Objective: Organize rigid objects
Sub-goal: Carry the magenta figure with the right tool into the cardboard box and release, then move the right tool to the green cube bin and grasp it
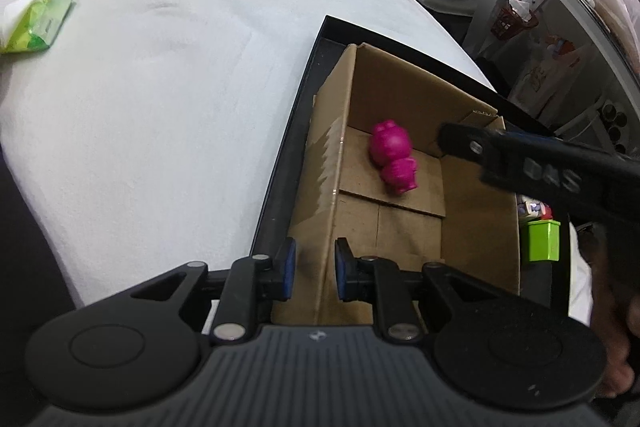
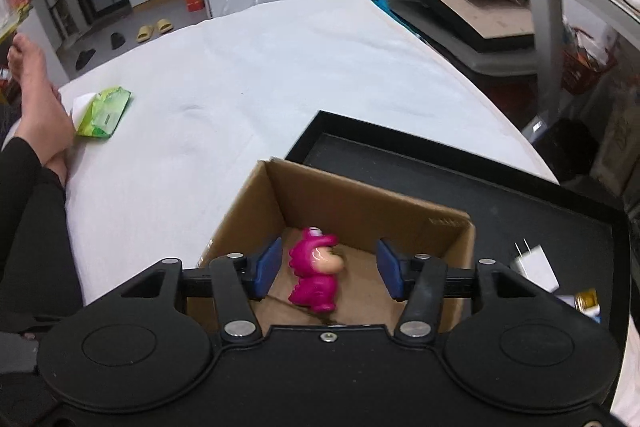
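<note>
An open cardboard box (image 1: 400, 99) (image 2: 360, 203) stands in a shallow black tray (image 1: 304, 99) (image 2: 480, 195) on a white-covered surface. A pink toy figure (image 1: 394, 155) (image 2: 316, 269) lies on the box floor, free of any pad. My left gripper (image 1: 316, 263) straddles the box's near left wall, its blue pads closed on the cardboard. My right gripper (image 2: 328, 269) hovers over the box with its jaws apart, the toy below and between them. In the left wrist view one black finger (image 1: 472, 143) of the right gripper reaches in over the box's right wall.
A green block (image 1: 542, 241) and small items lie in the tray right of the box, with a white plug (image 2: 536, 265) there too. A green wipes pack (image 1: 38, 23) (image 2: 104, 113) lies far left, beside a person's foot (image 2: 32, 95). Shelves and boxes stand beyond the right edge.
</note>
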Tool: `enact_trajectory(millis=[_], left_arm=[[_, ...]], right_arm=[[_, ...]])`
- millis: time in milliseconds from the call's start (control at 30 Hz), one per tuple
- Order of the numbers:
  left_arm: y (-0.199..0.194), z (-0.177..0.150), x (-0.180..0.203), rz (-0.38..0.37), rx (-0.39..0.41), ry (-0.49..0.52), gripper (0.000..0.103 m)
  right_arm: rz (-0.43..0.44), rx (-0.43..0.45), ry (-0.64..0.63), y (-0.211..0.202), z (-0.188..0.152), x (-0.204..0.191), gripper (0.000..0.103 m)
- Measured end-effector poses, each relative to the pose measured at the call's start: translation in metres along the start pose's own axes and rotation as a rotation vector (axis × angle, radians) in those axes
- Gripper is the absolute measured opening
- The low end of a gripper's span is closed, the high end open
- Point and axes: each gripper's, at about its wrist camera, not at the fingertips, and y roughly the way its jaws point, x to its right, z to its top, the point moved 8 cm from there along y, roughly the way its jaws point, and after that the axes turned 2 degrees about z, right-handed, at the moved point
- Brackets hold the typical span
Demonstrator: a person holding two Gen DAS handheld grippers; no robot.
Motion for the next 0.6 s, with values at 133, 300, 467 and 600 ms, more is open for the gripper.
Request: enact_trajectory(millis=[133,300,467,600], left_arm=[[-0.006,0.000,0.004,0.021,0.014,0.026,0.021],[-0.013,-0.002,0.010,0.056,0.040,0.050,0.038],[-0.015,-0.004,0.017,0.077,0.041,0.084,0.049],[-0.013,-0.004,0.019,0.112,0.031,0.103,0.051]], right_arm=[[-0.016,0.023,0.004,-0.019,-0.007,0.009,0.068],[-0.039,0.079,0.049,-0.044,-0.017,0.024,0.081],[-0.089,0.095,0.114,-0.054,-0.030,0.050,0.087],[-0.124,0.090,0.168,-0.058,-0.043,0.075,0.087]])
